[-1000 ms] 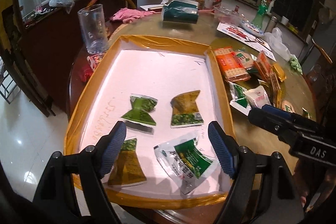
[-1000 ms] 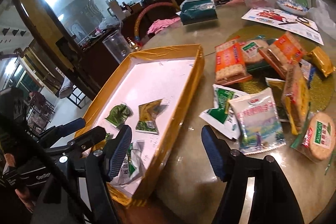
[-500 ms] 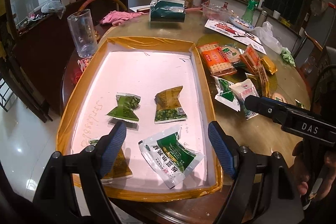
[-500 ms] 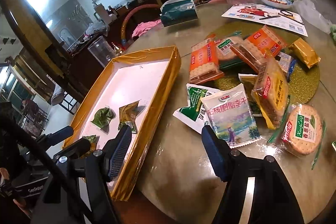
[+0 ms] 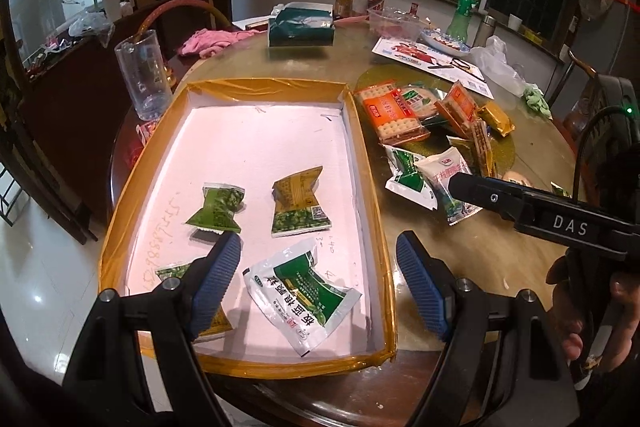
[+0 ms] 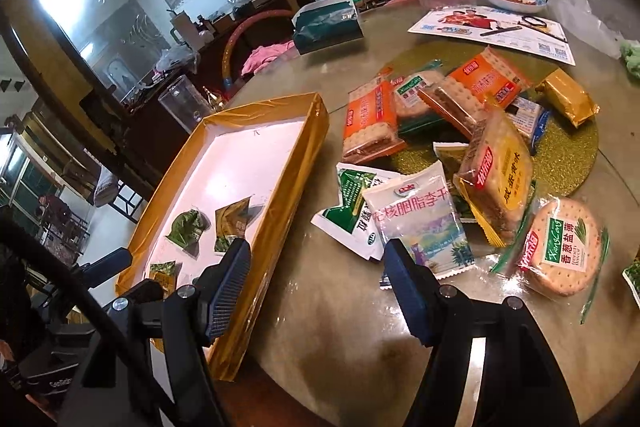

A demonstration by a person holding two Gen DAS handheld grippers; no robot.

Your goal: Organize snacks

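Left wrist: crinkled foil packets (image 5: 298, 205) in tape-edged rectangular tray (image 5: 362, 155).

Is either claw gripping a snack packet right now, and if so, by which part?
No. The left claw is open over the tray, and the right claw is open over the table. Nothing sits between either pair of pads.

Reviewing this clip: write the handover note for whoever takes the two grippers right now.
Left gripper: open, empty, above the tray's near end.
Right gripper: open, empty, above bare table between the tray and the snack pile.
Done: four packets in the tray, among them a white-green one and a green one.
Left: the pile on the table beside the tray, nearest the white pouch and round crackers.
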